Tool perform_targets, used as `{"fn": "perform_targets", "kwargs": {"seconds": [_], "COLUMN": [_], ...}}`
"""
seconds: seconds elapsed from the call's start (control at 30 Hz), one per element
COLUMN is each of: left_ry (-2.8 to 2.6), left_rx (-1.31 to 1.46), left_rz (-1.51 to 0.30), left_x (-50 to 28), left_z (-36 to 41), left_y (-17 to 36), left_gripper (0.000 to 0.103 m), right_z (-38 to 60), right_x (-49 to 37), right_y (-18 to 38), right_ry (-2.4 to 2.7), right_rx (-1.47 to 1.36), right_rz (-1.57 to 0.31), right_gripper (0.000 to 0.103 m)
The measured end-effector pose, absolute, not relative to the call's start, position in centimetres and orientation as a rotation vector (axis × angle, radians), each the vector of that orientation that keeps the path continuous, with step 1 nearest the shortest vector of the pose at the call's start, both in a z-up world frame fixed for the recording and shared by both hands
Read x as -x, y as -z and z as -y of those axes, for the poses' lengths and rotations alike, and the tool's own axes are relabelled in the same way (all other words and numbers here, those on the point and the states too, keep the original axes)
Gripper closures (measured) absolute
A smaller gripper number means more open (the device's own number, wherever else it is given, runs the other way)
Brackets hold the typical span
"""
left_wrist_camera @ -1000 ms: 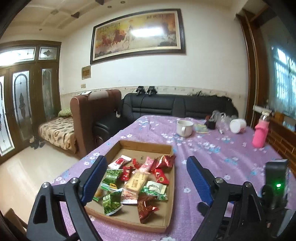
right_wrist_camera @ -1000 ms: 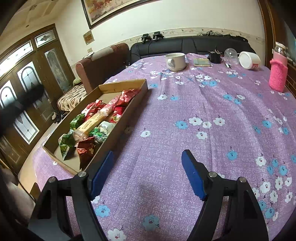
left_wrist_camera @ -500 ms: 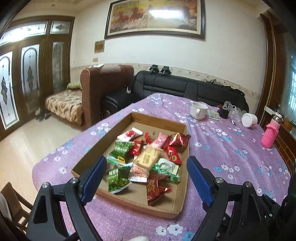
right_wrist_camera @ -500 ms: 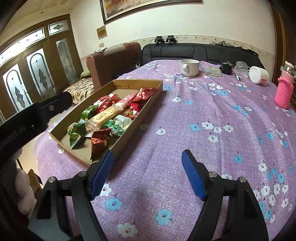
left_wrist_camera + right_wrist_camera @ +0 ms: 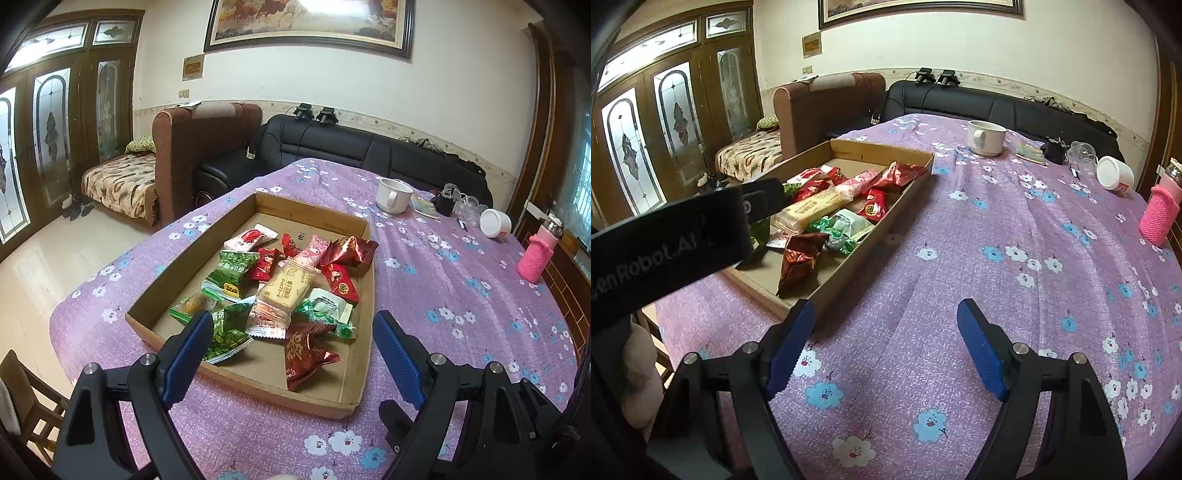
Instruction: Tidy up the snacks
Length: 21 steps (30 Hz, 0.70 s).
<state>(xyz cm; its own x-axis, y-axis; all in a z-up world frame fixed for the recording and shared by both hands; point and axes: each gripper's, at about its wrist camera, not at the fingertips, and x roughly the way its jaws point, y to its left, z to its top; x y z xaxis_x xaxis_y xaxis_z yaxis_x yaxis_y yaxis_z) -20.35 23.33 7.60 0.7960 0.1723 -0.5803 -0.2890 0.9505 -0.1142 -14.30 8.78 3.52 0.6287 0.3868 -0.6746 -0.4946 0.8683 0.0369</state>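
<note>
A shallow cardboard tray [image 5: 364, 266] lies on the purple flowered tablecloth and holds several wrapped snacks: a long beige biscuit pack [image 5: 286, 290], green packets [image 5: 231, 267], red packets [image 5: 306, 352] and a pink one [image 5: 314, 253]. My left gripper [image 5: 295, 350] is open and empty, hovering above the tray's near end. My right gripper [image 5: 886, 343] is open and empty, above bare cloth just right of the tray [image 5: 875, 236]. The left gripper's black body [image 5: 665, 236] hides the tray's left part in the right wrist view.
At the far end of the table stand a white mug [image 5: 393, 195], a tipped white cup [image 5: 495, 222], clear cups and a small dark item. A pink knitted bottle [image 5: 537, 254] stands at the right edge. Sofas lie beyond; a wooden chair [image 5: 22, 398] is at lower left.
Both grippers have risen and tilted down toward the table, and the left one has come nearer the tray. The left gripper's body now shows larger in the right wrist view. Both stay open.
</note>
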Motion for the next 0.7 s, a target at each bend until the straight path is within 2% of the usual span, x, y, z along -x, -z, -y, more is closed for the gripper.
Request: {"fn": "perform_targets", "kwargs": {"seconds": [0.7], "left_ry": [-0.242], "left_rx": [0.245], "left_rz": [-0.65], "left_x": [20.0], "left_z": [-25.0], "left_y": [-6.9], "left_gripper": [0.015], "right_z": [-9.1], "right_x": [13.6], "right_y": [-3.0], "right_ry": [-0.526], "right_rx": [0.15], "right_rz": [-0.771], "right_gripper": [0.022]}}
